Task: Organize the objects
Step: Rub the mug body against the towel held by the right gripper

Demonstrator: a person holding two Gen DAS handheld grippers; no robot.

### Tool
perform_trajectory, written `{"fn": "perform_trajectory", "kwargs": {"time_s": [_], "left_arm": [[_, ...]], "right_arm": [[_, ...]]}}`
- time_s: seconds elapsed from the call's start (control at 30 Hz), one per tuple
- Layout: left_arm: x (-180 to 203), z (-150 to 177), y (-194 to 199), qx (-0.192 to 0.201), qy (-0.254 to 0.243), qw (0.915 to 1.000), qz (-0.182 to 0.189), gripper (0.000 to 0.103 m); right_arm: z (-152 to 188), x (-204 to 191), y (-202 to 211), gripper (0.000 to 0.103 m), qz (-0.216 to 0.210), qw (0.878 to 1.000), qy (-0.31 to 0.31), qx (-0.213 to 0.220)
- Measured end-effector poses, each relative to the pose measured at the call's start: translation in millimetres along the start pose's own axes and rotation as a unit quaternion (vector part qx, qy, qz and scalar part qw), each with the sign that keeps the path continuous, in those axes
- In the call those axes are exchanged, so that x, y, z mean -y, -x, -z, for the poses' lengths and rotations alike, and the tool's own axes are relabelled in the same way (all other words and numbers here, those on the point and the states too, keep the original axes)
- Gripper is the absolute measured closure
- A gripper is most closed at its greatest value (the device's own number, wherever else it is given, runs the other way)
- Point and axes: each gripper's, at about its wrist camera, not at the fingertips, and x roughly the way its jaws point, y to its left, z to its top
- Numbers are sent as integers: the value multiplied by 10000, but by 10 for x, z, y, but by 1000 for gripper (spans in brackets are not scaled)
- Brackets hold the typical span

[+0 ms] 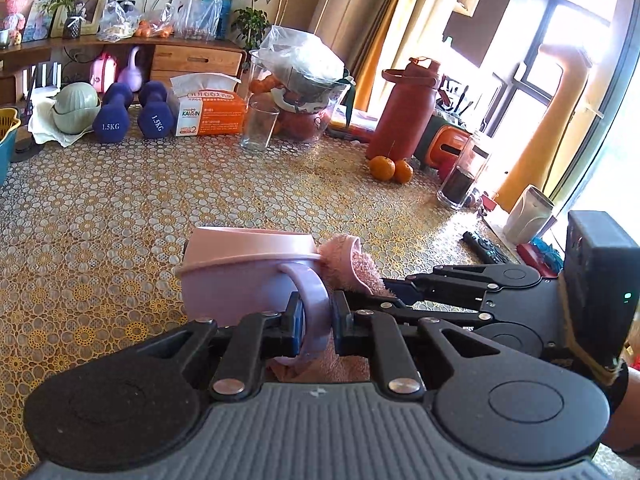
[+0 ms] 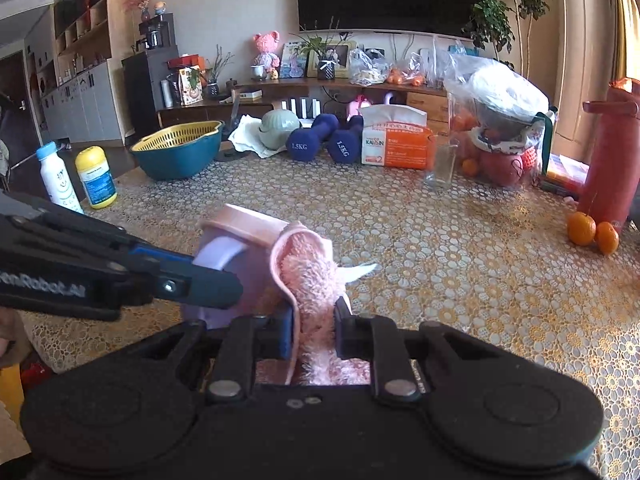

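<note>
Low over the patterned worktop (image 1: 120,220), near its front edge, the left gripper (image 1: 316,320) has its fingers closed on the looped handle of a lilac plastic cup (image 1: 240,276) with a pink rim, while the right gripper (image 2: 314,328) pinches a fluffy pink towel (image 2: 308,280) whose upper end drapes against the cup's rim. I judge the cup light, rigid and fairly slick; the handle is the natural hold, though a thin loop lets the cup swing or twist if the grip loosens. The towel looks soft, limp and very light, so it will sag and trail wherever it is not held; pinching a bunched fold, as now, seems surer than a single edge.

From the left wrist view the handle grip is plain, and the right gripper shows from the side, with the towel folded beside the cup. Only the right wrist view shows the towel running down between that gripper's fingers, its white label sticking out, and the left gripper's blue-padded fingers (image 2: 208,276) against the cup wall. Whether the cup rests on the worktop or hangs just above it, neither view settles
</note>
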Motion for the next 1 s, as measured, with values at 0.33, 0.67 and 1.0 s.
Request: {"fn": "perform_trajectory", "kwargs": {"time_s": [0.33,0.67,1.0], "left_arm": [[-212,-83,62,125,319,9994,-1,89],[-256,-117,44,82,540,9985,79,89],[-385,-153,60,159,742,9970,118,89]], "right_arm": [[34,267,62,85,124,9986,-521,-56],[-231,-73,106,85,-413,9980,-419,212],[-58,-110,-106,85,-401,9984,-349,-199]]}}
